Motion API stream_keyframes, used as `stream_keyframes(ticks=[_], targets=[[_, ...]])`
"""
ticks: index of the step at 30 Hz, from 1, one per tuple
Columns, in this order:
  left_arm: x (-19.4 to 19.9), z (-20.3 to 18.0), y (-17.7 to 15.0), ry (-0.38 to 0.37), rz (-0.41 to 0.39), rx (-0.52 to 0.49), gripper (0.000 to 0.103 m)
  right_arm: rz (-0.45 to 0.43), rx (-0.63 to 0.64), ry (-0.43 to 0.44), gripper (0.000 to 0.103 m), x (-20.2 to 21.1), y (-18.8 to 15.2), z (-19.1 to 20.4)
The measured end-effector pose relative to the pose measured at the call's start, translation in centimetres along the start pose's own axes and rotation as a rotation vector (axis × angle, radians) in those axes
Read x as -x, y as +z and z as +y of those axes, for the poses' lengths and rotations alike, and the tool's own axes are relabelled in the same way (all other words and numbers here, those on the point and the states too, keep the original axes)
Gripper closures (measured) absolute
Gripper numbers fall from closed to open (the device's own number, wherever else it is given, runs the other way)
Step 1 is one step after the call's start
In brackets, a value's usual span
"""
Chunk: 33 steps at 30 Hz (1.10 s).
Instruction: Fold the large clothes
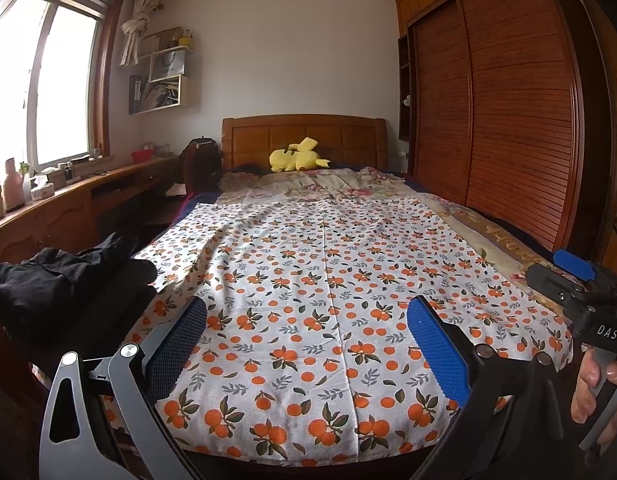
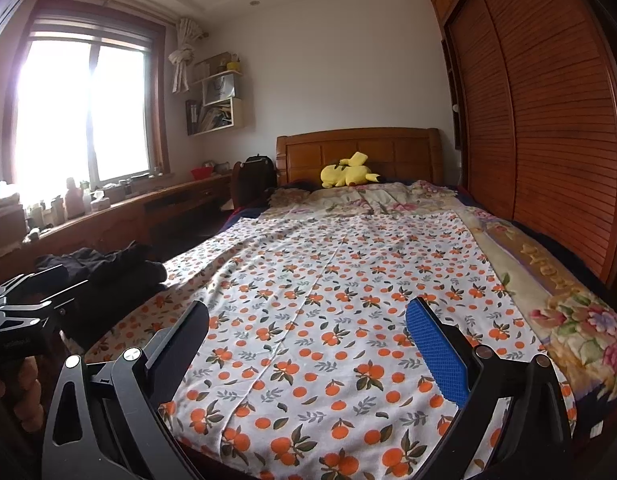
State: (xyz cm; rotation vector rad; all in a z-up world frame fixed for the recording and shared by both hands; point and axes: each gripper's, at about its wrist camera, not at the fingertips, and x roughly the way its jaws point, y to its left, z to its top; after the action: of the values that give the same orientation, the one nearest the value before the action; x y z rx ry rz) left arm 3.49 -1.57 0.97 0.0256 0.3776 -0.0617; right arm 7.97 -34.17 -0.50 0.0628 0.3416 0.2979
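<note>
A pile of black clothes [image 1: 60,288] lies crumpled at the left edge of the bed, also seen in the right wrist view as black clothes [image 2: 108,268]. The bed is covered by a white sheet with orange fruit print [image 1: 328,280]. My left gripper [image 1: 308,344] hovers open over the foot of the sheet, just right of the black pile, with nothing between its blue pads. My right gripper [image 2: 308,344] is open too, over the sheet's near right part. Each gripper shows at the edge of the other's view: right gripper [image 1: 564,274], left gripper [image 2: 48,290].
A yellow plush toy [image 1: 296,156] rests by the wooden headboard [image 1: 304,136], with a floral quilt [image 2: 568,292] along the bed's right side. A slatted wooden wardrobe [image 1: 488,120] stands to the right. A cluttered wooden desk [image 1: 68,196] runs under the window on the left.
</note>
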Motion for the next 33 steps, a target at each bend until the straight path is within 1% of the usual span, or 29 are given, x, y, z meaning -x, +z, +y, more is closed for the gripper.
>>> stream_keyframes(ticks=[33], targets=[[0.25, 0.04, -0.20, 0.000, -0.013, 0.000, 0.002, -0.006, 0.011, -0.017, 0.008, 0.02, 0.19, -0.01]])
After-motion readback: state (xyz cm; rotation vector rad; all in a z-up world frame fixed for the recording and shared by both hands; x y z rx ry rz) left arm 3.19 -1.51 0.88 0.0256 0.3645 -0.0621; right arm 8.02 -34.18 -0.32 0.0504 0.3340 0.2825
